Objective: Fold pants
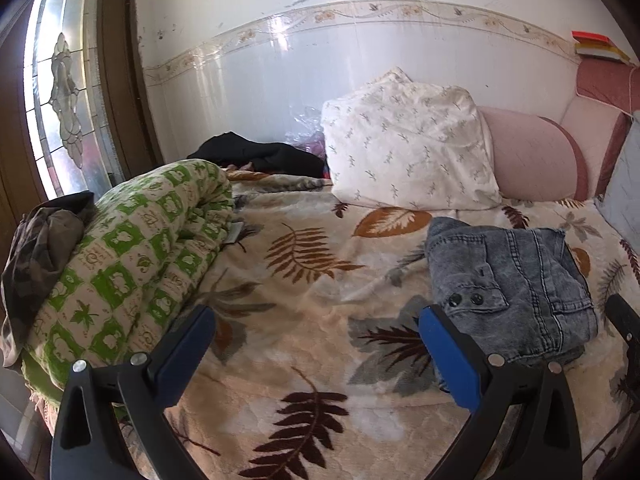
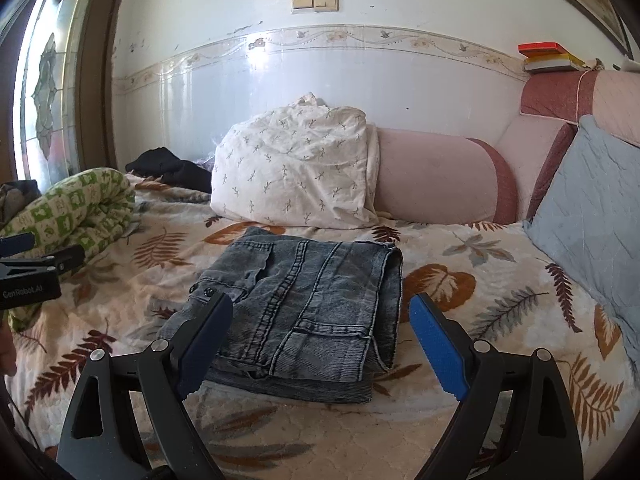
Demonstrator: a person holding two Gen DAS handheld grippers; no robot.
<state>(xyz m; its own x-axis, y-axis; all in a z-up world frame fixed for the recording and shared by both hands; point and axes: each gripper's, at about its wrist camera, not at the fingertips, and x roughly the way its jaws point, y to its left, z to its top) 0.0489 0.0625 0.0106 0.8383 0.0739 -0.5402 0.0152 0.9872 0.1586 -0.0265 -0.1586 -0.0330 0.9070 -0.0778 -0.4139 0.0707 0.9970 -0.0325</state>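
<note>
As folded, pants [image 2: 304, 304] squarish, flat.

My left camera looks low across the bed [image 1: 304, 320] toward the wall; my right faces the pants [image 2: 304, 300] close up. Both share pants and pillow [image 1: 408, 140].

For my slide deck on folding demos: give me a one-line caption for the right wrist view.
Open right hand-held gripper poised over folded grey jeans lying on the leaf-print blanket.
</note>
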